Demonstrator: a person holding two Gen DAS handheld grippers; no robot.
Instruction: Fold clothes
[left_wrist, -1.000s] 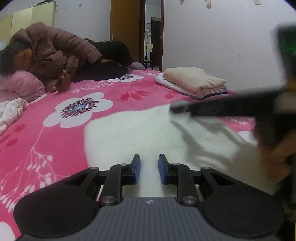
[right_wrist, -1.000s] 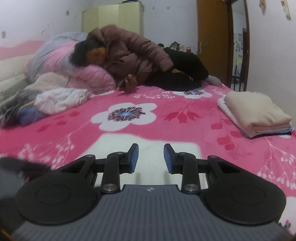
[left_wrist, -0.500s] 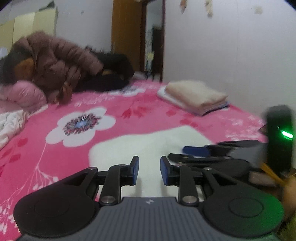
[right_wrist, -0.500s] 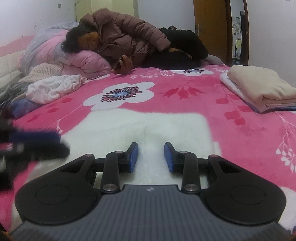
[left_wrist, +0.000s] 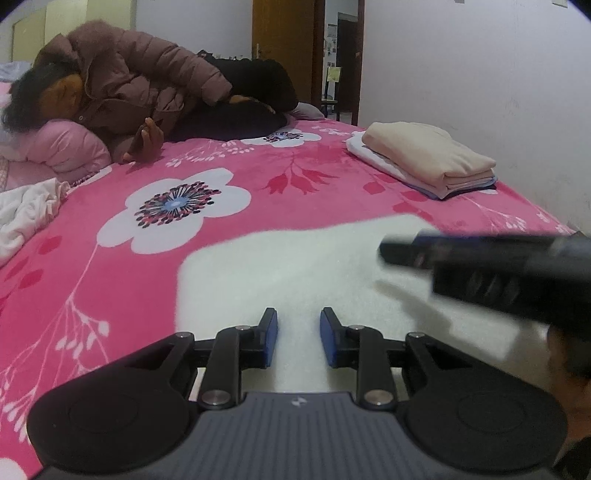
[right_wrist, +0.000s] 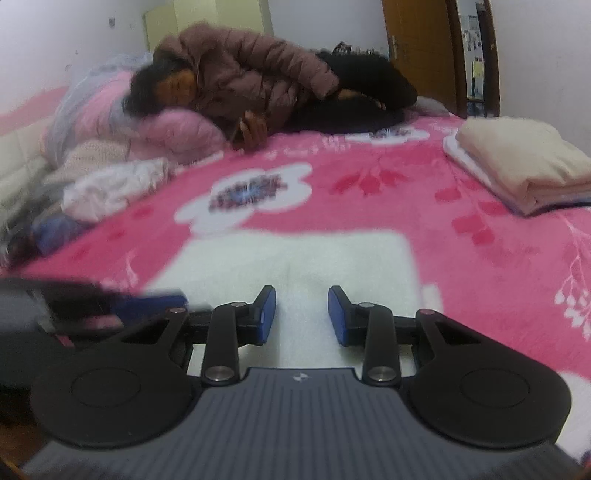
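Observation:
A white fleecy garment (left_wrist: 295, 269) lies flat on the pink flowered bed, also in the right wrist view (right_wrist: 295, 258). My left gripper (left_wrist: 298, 338) is open and empty, just above the garment's near part. My right gripper (right_wrist: 301, 314) is open and empty over the same garment. The right gripper shows blurred at the right of the left wrist view (left_wrist: 480, 266); the left gripper shows blurred at the left of the right wrist view (right_wrist: 110, 306). A stack of folded clothes (left_wrist: 424, 158) with a beige top piece sits at the far right by the wall (right_wrist: 524, 162).
A person in a brown puffer jacket (left_wrist: 140, 85) lies across the far end of the bed on pink pillows. Unfolded clothes (right_wrist: 107, 188) are heaped at the left side. A white wall (left_wrist: 480, 74) runs along the bed's right edge, a door beyond.
Both grippers have lifted and swung back after dipping low to the garment half a second ago. The right gripper has moved away to the right in the left view. Both stay open.

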